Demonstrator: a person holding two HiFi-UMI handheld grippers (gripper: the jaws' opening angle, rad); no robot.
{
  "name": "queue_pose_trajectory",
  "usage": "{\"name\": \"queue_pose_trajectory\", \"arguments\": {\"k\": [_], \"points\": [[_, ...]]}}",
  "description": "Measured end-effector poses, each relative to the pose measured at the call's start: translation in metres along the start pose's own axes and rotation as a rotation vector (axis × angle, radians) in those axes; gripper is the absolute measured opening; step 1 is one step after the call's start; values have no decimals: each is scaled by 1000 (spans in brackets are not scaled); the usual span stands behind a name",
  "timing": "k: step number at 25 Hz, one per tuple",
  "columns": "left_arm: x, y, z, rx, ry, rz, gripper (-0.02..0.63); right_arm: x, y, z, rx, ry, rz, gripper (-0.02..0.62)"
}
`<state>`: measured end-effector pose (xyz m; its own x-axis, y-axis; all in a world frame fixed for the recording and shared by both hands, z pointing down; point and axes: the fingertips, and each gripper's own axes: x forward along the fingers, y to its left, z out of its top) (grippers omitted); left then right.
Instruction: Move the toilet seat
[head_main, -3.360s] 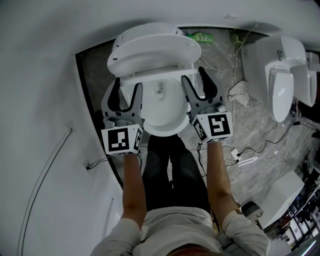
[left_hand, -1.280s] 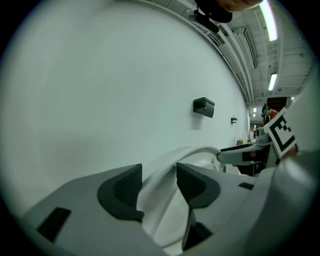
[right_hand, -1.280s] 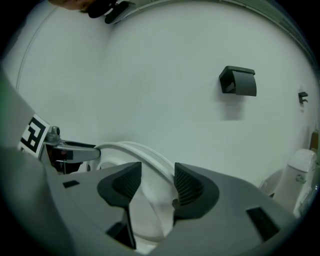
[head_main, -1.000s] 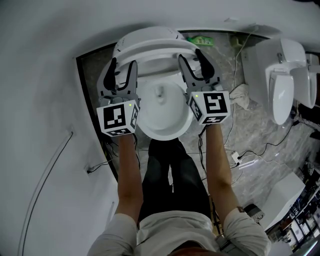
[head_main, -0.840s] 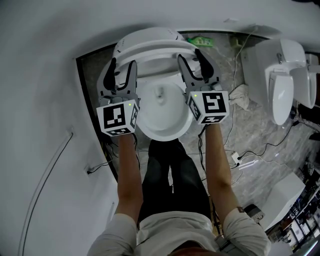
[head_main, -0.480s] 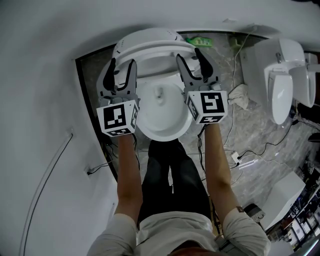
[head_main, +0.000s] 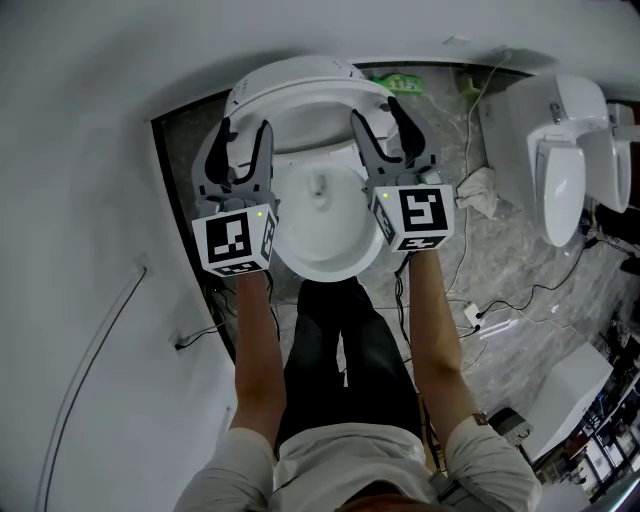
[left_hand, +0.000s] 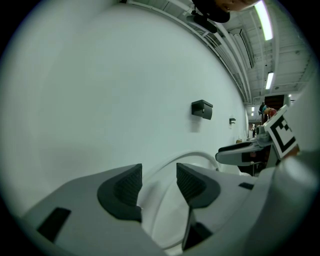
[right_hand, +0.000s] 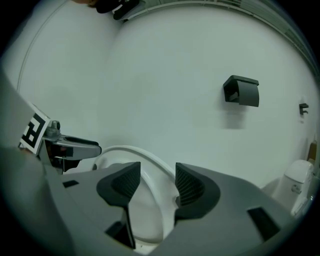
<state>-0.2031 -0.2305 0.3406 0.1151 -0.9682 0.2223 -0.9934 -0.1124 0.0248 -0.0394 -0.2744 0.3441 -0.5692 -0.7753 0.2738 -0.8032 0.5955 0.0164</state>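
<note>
Holding the toilet seat (head_main: 318, 100) upright behind the bowl (head_main: 330, 268), left gripper (head_main: 246, 130) and right gripper (head_main: 377, 112) each had jaws partway closed, clamped on one side of the seat's rim. Risk, my guess: letting go before the seat leaned fully back would drop it onto the bowl with a slam; uneven pull between hands could twist the hinge. Writing: none readable, only square codes on the marker cubes (head_main: 413, 215); green packet (head_main: 402, 77) print too small
</note>
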Motion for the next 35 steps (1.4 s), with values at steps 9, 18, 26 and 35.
{"name": "queue_pose_trajectory", "arguments": {"k": [9,18,26,35], "points": [[-22,-9,2,32,-6,-1,161,-24,17,14,-69,-64,4,156],[-56,-21,21,62,-57,-2,48,-61,28,38,-104,-126,2,55],[-97,-42,29,52,-91,-7,31,-103,46,29,-69,-117,37,20],[-143,-73,38,57,-76,-20,29,-158,59,37,-53,-88,43,20]]}}
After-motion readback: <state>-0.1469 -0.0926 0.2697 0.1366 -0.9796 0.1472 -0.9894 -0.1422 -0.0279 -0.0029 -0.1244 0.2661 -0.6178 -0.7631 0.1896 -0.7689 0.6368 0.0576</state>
